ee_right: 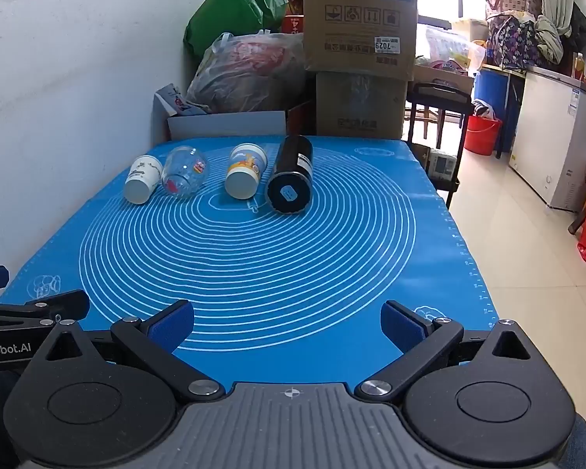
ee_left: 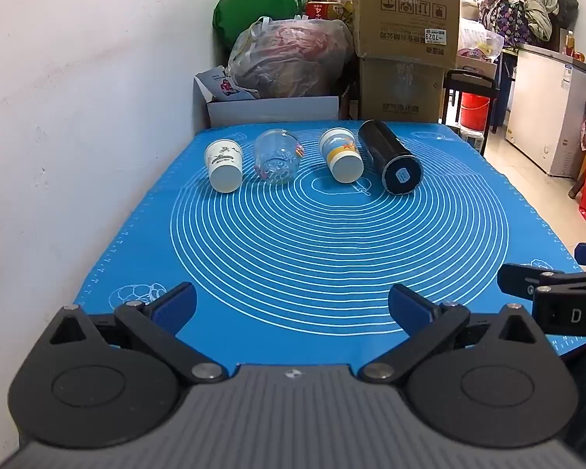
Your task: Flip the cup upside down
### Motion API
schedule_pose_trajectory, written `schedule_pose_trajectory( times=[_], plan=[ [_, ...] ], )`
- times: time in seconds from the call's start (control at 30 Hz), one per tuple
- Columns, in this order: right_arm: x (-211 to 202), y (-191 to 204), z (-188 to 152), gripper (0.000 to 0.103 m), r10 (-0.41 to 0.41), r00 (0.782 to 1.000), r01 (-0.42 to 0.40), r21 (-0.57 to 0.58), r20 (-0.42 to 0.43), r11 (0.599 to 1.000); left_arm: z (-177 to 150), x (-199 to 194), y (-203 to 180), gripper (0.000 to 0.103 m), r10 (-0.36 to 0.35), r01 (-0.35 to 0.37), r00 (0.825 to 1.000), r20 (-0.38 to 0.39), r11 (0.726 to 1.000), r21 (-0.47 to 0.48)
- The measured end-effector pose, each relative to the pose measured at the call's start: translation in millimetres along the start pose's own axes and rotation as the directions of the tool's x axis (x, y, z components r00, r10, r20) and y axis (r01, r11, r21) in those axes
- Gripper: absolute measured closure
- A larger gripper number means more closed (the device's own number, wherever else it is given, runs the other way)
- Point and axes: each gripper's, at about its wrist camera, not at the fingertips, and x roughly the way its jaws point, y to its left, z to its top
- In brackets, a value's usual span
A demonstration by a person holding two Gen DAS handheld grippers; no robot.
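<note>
Cups (ee_left: 223, 165) beside mat's (ee_left: 332, 332) far edge.

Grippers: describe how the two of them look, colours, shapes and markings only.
The left gripper and right gripper look alike: black linkage arms with silver pivot screws, blue pads on the fingers, rounded black housings with circular recesses, and a ribbed grey body with a small crosshair mark. Seen from the other camera, white lettering shows on their sides: "DA" on the right, "nRobot.AI" on the left. No cables or sleeves show.

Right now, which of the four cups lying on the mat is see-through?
The clear glass cup, second from the wall, between the white paper cup and the blue-and-yellow cup. The black tumbler is opaque too.
</note>
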Motion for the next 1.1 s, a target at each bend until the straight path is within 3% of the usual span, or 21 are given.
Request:
schedule_pose_trajectory(
  times=[1.1],
  plan=[
    [0.0,-1.1,0.5,0.0,-0.004,1.0,0.004,0.011,-0.009,1.0,2.9,-5.8,2.6,0.0,0.006,-0.006,1.0,-0.003,1.0,-0.002]
  ],
)
